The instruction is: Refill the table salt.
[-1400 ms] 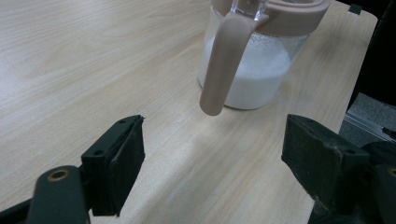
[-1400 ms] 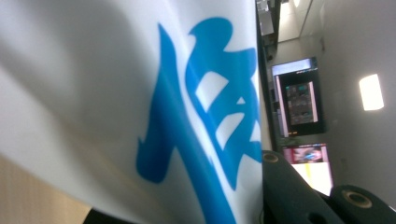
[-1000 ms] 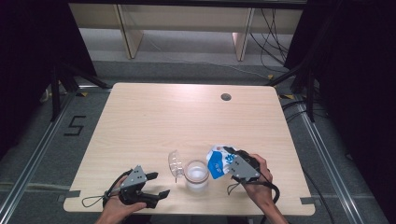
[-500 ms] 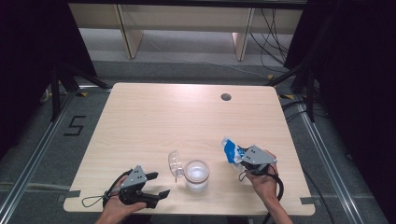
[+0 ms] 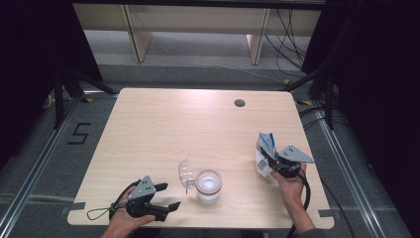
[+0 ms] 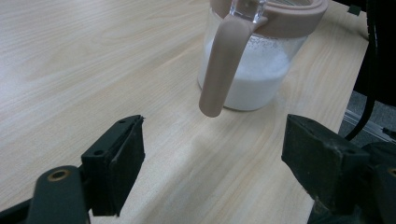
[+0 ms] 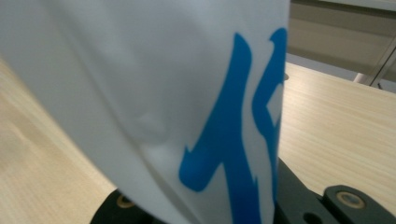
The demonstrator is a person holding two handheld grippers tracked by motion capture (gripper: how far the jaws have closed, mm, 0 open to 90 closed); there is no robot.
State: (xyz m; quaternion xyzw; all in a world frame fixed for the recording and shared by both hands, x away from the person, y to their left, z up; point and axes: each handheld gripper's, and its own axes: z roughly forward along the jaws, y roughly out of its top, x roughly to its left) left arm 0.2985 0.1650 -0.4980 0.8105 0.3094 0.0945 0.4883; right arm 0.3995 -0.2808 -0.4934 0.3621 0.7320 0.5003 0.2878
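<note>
A clear jar (image 5: pixel 208 186) with a pink rim holds white powder and stands near the table's front edge; its clear lid (image 5: pixel 186 173) hangs open at its left. In the left gripper view the jar (image 6: pixel 254 70) shows a pink strap hanging down its side. My left gripper (image 5: pixel 170 196) rests on the table left of the jar, open, with bare wood between its jaws (image 6: pixel 215 158). My right gripper (image 5: pixel 270 161) is shut on a white bag with blue print (image 5: pixel 265 148), held upright near the table's right side. The bag (image 7: pixel 140 93) fills most of the right gripper view.
The light wooden table (image 5: pixel 173 129) has a round cable hole (image 5: pixel 239 103) at the back right. The table's right edge lies close to the right hand. Shelving and cables stand on the floor behind the table.
My right gripper has carried the bag away from the jar, to the right and a little lower. The left gripper and the jar have stayed put.
</note>
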